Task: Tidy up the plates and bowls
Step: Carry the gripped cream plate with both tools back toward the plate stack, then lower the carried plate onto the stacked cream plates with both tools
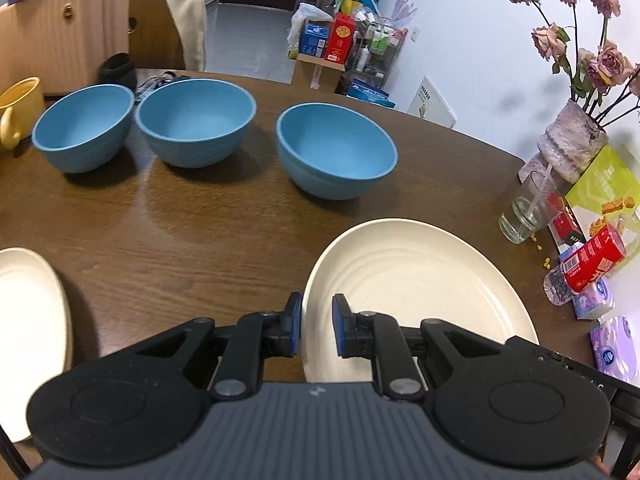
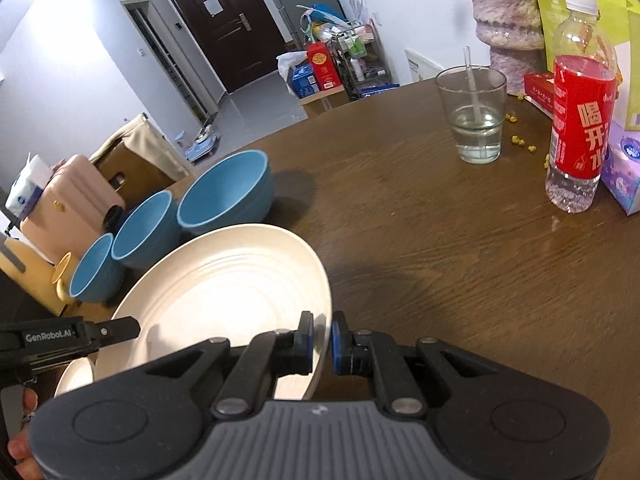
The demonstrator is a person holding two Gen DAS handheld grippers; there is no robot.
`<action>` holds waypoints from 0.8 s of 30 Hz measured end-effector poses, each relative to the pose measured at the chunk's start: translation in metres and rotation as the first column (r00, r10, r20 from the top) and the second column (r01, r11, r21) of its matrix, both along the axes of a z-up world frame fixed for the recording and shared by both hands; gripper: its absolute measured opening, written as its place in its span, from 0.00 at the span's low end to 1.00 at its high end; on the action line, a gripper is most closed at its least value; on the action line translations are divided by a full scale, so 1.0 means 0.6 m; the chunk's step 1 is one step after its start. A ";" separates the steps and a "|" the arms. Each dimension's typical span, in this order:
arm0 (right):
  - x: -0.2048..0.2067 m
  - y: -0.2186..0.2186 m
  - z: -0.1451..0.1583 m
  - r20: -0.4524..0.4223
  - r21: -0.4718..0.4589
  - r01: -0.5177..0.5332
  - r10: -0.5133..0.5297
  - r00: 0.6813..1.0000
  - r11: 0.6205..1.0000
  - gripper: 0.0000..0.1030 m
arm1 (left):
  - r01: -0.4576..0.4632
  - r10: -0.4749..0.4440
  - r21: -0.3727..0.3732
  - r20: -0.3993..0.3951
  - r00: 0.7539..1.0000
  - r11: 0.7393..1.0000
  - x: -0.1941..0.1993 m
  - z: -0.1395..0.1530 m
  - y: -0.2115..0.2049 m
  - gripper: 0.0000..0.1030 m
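The black arm of the other gripper (image 2: 80,334), at the left edge of the right wrist view, bears "GenRobot.AI" in pale letters. The water bottle (image 2: 580,120) wears a red label with large white Chinese characters, 喝开水. Other packaging print is too blurred to read.

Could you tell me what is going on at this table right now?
A person holds a tool in each hand, and both grip one cream plate by its rim: the left tool and the right tool. Three blue bowls stand separately on the wooden table; a second cream plate lies nearby.
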State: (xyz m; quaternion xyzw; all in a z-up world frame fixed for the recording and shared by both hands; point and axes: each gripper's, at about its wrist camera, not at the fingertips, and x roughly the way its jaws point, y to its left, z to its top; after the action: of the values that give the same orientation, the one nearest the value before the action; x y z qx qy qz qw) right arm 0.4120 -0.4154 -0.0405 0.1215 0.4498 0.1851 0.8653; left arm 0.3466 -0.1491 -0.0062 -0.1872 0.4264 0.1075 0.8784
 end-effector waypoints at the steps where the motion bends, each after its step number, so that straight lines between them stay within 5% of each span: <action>1: -0.006 0.004 0.000 -0.001 0.001 -0.003 0.003 1.000 1.000 0.09 | -0.001 0.001 0.001 0.001 1.000 1.000 -0.006 0.001 0.004 0.16; 24: -0.103 0.201 0.027 0.001 -0.016 -0.083 0.083 0.997 0.996 0.09 | -0.087 0.087 -0.009 0.028 0.996 0.996 -0.139 0.024 0.199 0.16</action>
State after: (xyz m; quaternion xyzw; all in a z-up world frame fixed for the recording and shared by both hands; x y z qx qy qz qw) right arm 0.3504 -0.2946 -0.0242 0.0959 0.4551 0.2174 0.8581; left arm 0.2632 -0.0295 0.0079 -0.2105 0.4057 0.1414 0.8781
